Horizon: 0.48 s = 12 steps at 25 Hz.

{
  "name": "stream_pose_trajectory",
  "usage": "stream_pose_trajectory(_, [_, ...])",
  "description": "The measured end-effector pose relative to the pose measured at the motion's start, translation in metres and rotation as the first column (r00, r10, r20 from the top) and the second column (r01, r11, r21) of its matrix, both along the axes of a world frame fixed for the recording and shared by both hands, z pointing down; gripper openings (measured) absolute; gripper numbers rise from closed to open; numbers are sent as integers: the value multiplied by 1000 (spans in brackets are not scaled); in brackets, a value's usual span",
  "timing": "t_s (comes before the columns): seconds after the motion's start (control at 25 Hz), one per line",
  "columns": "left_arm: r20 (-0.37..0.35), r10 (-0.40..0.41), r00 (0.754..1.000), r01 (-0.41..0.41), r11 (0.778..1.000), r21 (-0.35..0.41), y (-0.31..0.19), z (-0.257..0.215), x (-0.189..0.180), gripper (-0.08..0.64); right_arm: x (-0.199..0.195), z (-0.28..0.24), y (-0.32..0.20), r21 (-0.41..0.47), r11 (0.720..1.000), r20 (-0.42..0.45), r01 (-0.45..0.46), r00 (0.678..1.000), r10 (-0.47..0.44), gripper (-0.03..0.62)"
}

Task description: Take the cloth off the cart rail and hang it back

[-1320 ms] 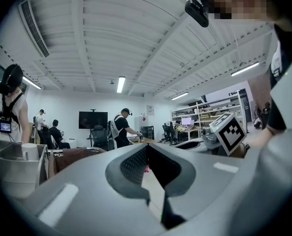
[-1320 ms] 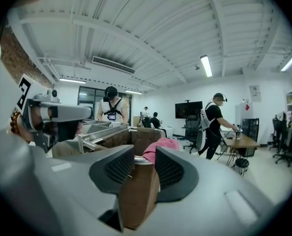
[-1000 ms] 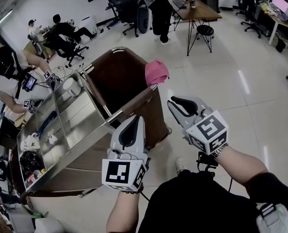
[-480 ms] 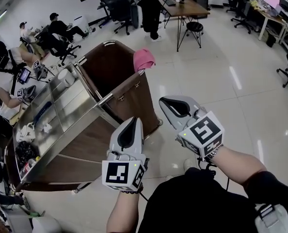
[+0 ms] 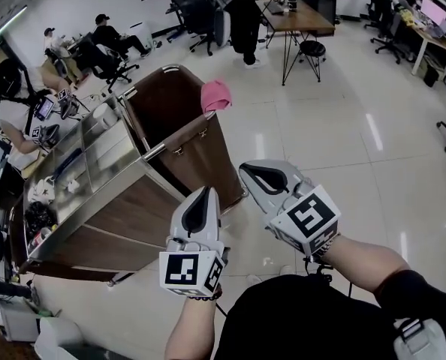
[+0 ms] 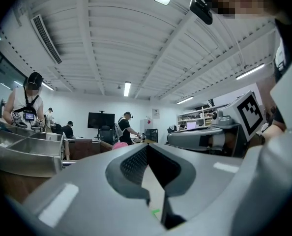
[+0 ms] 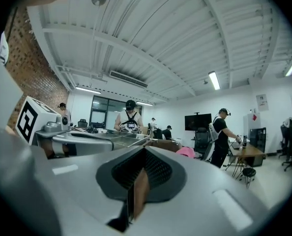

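Housekeeping cart (image 5: pixel 125 216) stands at left of the head view, on a pale tiled floor.
- Brown bin (image 5: pixel 167 107) takes up the cart's far end. Mouth open, dark brown inner walls in sight; bottom not visible.
- Steel trays (image 5: pixel 110 160) run along the cart top. They hold small clutter: a white cup-like item (image 5: pixel 105 115), a blue object (image 5: pixel 67 163), and pale and dark bits nearer the camera, too small to name.

Pink cloth (image 5: pixel 215 94) is draped over the bin's rail (image 5: pixel 179 136) at the far right corner. It sits well beyond both claws, up and slightly left of the right one. It shows small and pink past the jaw tips in both gripper views (image 6: pixel 119 144) (image 7: pixel 186 152).

Left gripper (image 5: pixel 205 192): jaws pressed together at the tips, nothing between them, held near the cart's side without touching it.
Right gripper (image 5: pixel 247 169): jaws pressed together, empty, over open floor beside the left.
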<state>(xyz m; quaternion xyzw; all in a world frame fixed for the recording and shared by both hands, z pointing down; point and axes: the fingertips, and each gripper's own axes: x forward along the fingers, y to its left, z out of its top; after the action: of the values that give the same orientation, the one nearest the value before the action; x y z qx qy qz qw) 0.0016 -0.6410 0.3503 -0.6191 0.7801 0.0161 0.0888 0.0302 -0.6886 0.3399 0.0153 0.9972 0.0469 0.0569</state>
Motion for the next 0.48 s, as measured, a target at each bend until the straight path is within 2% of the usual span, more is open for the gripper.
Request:
stream_pose_trajectory(0.24, [16,-65,998,65,998,-10,-14,6,27,3,25,14,-11,-10,997,7,70,998,-70,0])
stream_pose_trajectory(0.48, [53,-76,996,77,997,-19,-15,7,42,3,36,15,-10,-9,996,15,90,996,-89,0])
